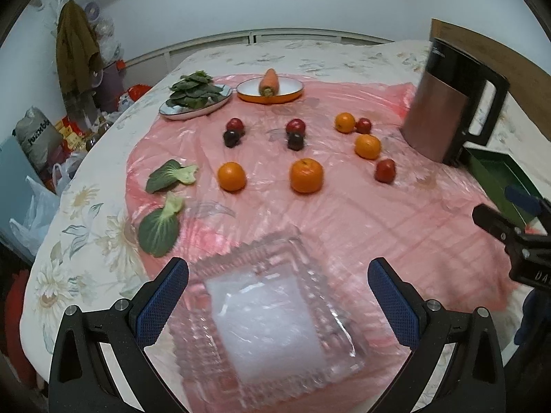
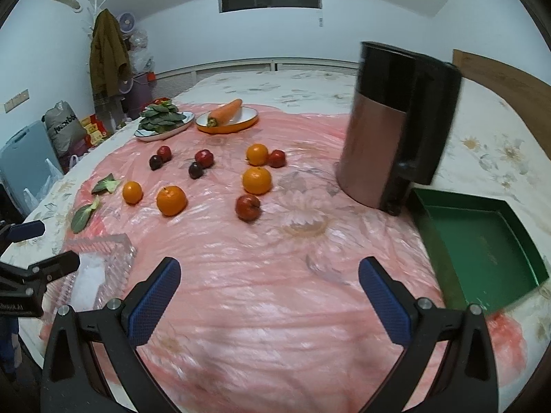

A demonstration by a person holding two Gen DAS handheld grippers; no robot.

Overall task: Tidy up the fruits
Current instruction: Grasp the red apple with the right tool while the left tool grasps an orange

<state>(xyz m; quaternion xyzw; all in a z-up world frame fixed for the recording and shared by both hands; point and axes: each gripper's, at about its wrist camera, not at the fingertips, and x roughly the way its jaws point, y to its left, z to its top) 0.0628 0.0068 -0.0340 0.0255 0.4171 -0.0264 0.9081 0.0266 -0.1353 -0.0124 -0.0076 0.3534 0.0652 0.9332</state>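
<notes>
Several oranges [image 1: 306, 175] [image 2: 171, 200], red apples [image 1: 385, 170] [image 2: 247, 208] and dark plums [image 1: 295, 141] [image 2: 195, 170] lie loose on a pink plastic sheet [image 1: 361, 213]. A clear glass dish [image 1: 275, 313] [image 2: 100, 268] sits empty at the near left, right under my left gripper [image 1: 278, 296], which is open above it. My right gripper [image 2: 269, 296] is open over bare pink sheet, holding nothing. A green tray [image 2: 482, 241] [image 1: 496, 179] lies empty at the right.
A plate of leafy greens [image 1: 196, 94] and an orange-rimmed plate with a carrot [image 1: 270, 87] sit at the far side. Two loose green leaves [image 1: 162, 220] lie left. A tall metal kettle [image 2: 392, 127] stands beside the green tray. Bags and clutter fill the floor left.
</notes>
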